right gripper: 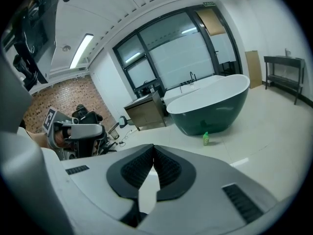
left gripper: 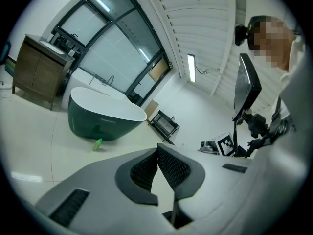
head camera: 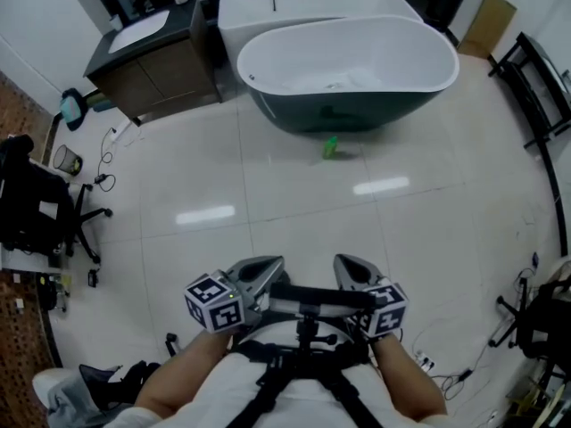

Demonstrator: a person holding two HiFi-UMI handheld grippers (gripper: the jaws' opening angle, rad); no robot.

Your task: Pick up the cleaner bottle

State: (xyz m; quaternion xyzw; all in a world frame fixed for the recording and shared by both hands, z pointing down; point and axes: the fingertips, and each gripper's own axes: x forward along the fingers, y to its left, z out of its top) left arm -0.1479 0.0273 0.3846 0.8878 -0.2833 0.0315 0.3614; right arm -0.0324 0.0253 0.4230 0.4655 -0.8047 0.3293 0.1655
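The cleaner bottle (head camera: 331,147) is small and green and stands on the white tiled floor just in front of the dark green bathtub (head camera: 348,114). It also shows as a small green bottle (left gripper: 98,144) in the left gripper view and as the same bottle (right gripper: 206,138) in the right gripper view, far ahead of the jaws in both. My left gripper (head camera: 270,267) and right gripper (head camera: 349,265) are side by side close to the person's body, well short of the bottle. The left gripper (left gripper: 157,149) has its pads touching with nothing between them. So does the right gripper (right gripper: 153,149).
A wooden vanity cabinet (head camera: 156,69) stands left of the tub. An office chair (head camera: 40,212), a waste basket (head camera: 65,159) and floor cables (head camera: 103,181) lie at the left. A black rack (head camera: 540,87) is at the right wall, and more cables (head camera: 446,373) at the lower right.
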